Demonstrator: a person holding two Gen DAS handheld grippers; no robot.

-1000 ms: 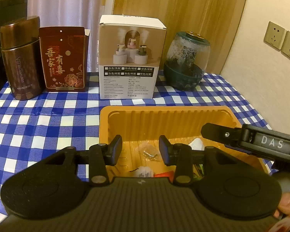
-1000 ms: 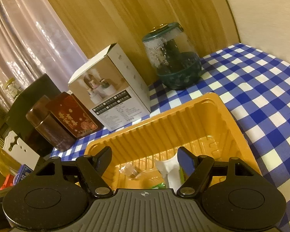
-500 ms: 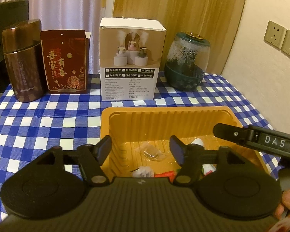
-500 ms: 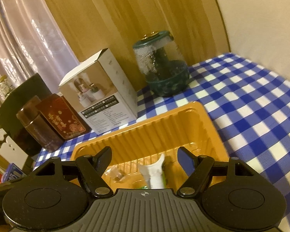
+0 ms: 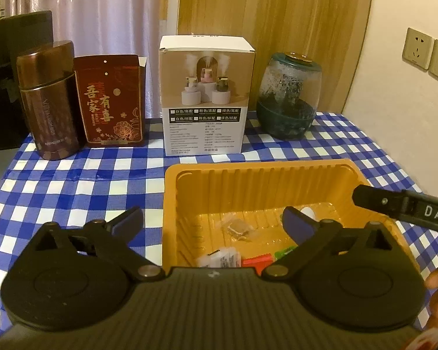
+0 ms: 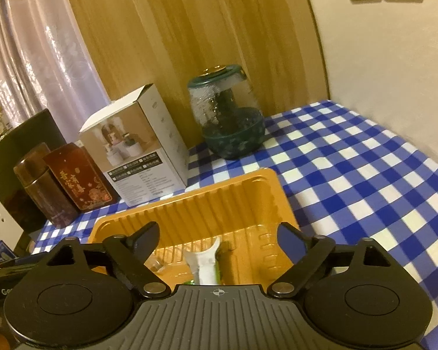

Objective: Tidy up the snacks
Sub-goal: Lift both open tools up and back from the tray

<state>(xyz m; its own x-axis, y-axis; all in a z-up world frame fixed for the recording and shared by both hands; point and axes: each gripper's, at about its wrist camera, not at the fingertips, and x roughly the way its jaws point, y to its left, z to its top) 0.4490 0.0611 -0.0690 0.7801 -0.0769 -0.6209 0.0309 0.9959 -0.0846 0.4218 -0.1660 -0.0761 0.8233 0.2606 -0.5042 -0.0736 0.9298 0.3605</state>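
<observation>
An orange plastic tray point(image 5: 257, 175) sits on the blue checked cloth. In it lie a clear-wrapped snack point(image 5: 239, 227), a white packet point(image 5: 219, 258), a red packet point(image 5: 257, 261) and a green one point(image 5: 283, 251). My left gripper point(image 5: 210, 221) hovers over the tray's near left corner, jaws opening wide, nothing between them. My right gripper point(image 6: 217, 237) stands over the tray point(image 6: 219, 201) from the right, jaws opening, above a white wrapper point(image 6: 204, 262) that no pad touches. Its finger point(image 5: 394, 204) reaches in at the right of the left wrist view.
Along the back stand a brown tin point(image 5: 49, 102), a red box point(image 5: 111, 102), a white carton point(image 5: 204, 96) and a green-based glass jar point(image 5: 289, 96). Wall sockets point(image 5: 429, 52) sit on the right wall. Bare cloth point(image 6: 350, 180) stretches right of the tray.
Both grippers' jaws have spread apart, the left far more. The right wrist view has swung up and rightward, showing more cloth and wall. The snacks in the tray lie as before.
</observation>
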